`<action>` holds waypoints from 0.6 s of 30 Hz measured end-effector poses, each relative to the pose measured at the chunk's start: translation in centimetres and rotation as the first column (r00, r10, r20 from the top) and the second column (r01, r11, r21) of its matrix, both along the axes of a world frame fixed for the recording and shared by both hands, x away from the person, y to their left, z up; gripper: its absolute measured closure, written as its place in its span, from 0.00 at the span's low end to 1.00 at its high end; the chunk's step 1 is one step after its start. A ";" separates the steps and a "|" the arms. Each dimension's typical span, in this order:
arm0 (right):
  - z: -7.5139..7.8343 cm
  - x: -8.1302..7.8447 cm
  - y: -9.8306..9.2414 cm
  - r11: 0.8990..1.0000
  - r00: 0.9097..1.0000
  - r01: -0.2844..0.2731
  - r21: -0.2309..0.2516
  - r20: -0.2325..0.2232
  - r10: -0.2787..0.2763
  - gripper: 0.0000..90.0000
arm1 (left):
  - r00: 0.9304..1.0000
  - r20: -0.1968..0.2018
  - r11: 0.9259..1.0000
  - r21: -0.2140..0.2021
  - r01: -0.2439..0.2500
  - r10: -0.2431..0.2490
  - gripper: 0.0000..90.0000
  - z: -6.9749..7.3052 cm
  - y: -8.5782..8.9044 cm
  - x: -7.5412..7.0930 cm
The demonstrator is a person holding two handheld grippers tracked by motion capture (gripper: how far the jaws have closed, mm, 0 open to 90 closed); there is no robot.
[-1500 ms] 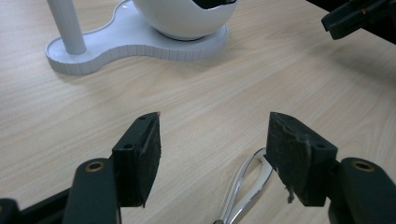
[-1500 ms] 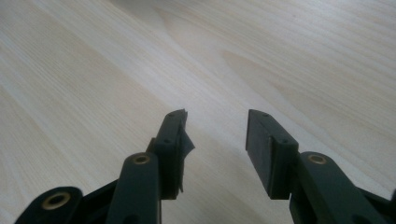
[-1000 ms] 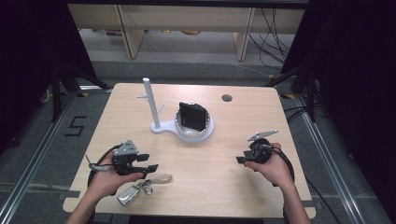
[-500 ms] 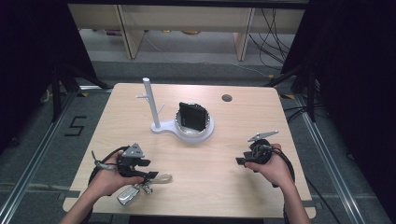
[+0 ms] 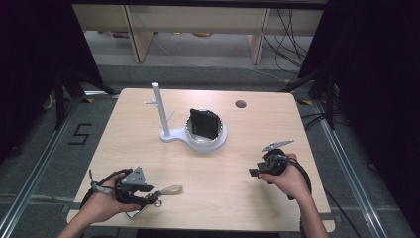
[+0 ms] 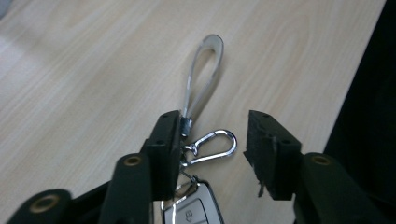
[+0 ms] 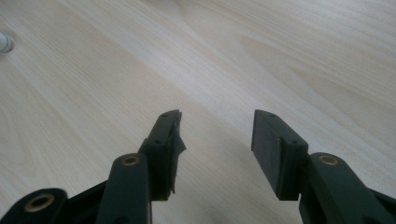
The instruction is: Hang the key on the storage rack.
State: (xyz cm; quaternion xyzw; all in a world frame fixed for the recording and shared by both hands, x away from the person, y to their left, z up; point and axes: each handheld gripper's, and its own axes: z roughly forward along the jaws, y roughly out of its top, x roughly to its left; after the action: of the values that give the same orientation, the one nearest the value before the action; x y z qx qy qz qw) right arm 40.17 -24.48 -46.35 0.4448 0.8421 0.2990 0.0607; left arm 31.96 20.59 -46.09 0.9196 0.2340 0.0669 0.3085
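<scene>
The car key [image 6: 194, 210] with its metal clip and strap loop [image 6: 203, 74] lies near the table's [image 5: 223, 168] front left edge. Your left gripper [image 6: 212, 140] straddles the clip, jaws just closing, not yet pinching. Your right gripper [image 7: 215, 140] gapes empty, well apart.

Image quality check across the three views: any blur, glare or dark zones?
High view: table evenly lit, surroundings nearly black, soft overall. Left gripper view: bright glare on the metal clasp and strap loop; key fob cropped at the bottom edge; right side falls to black. Right gripper view: wood grain soft, jaws sharper, no glare.
</scene>
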 end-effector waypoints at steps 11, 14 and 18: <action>0.1 -0.1 0.0 1.000 1.000 0.010 0.012 -0.009 -0.010 0.58 | 0.997 -0.056 0.993 0.099 0.062 -0.056 0.96 -0.8 -1.5 -1.7; 0.1 -0.1 0.0 1.000 1.000 0.009 0.012 -0.012 -0.009 0.58 | 0.995 -0.093 0.992 0.116 0.046 -0.035 0.99 -1.0 -1.8 -1.7; 0.1 -0.2 0.0 1.000 1.000 0.008 0.017 -0.015 -0.008 0.58 | 0.992 -0.111 0.976 0.204 0.077 -0.055 0.99 -1.2 -2.0 -1.6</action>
State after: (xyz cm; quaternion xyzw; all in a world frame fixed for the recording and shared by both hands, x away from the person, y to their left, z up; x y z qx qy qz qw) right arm 39.98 -24.45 -46.23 0.4508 0.8381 0.3027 0.0519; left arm 30.33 18.60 -47.25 0.9564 0.2106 0.0325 0.1999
